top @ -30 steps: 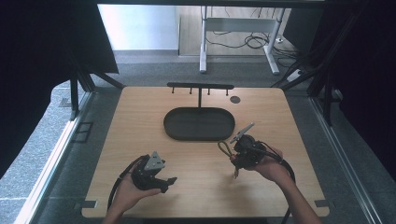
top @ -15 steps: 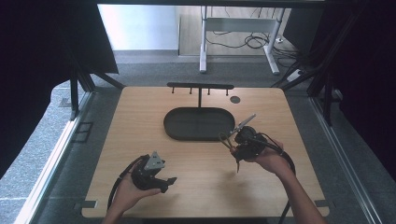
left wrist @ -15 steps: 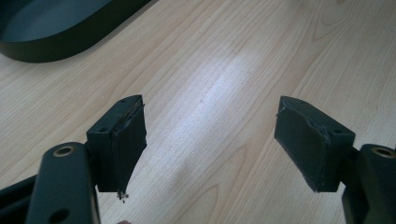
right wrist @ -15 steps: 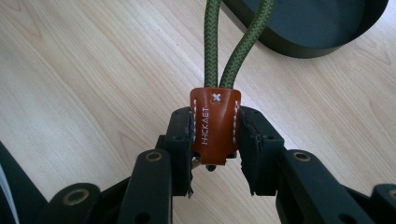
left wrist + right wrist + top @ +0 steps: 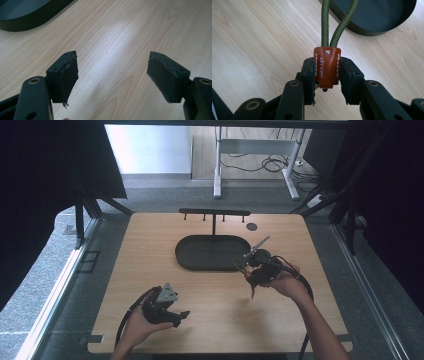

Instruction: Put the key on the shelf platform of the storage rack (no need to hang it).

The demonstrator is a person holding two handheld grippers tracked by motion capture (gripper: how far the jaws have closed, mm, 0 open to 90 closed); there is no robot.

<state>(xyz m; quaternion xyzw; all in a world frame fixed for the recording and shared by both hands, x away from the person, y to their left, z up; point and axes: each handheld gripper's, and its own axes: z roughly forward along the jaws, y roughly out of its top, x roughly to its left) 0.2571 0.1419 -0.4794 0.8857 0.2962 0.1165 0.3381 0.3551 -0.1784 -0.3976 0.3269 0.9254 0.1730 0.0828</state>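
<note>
Your right gripper [image 5: 327,82] is clenched on a brown leather tab [image 5: 327,67] stitched in white, from which a loop of green braided cord [image 5: 338,22] runs up and away from the jaws. In the high view you hold that gripper [image 5: 248,267] just off the near right end of the dark oval tray [image 5: 212,252], with the cord loop [image 5: 237,265] hanging beside the tray's rim; whether it touches the rim is too small to tell. Your left gripper [image 5: 112,75] is released, its jaws spread wide over bare light wooden table [image 5: 120,35], and it sits near the front left of the table [image 5: 175,315], well apart from the tray.

You appear to be in the carrying step, with the keyring-like strap firmly gripped. Behind the tray stands a black rack with small pegs [image 5: 214,212]. The next move probably calls for lifting the loop clear of the tray and steering it toward a peg or into the tray, keeping the loop open and the tab pinched squarely.
</note>
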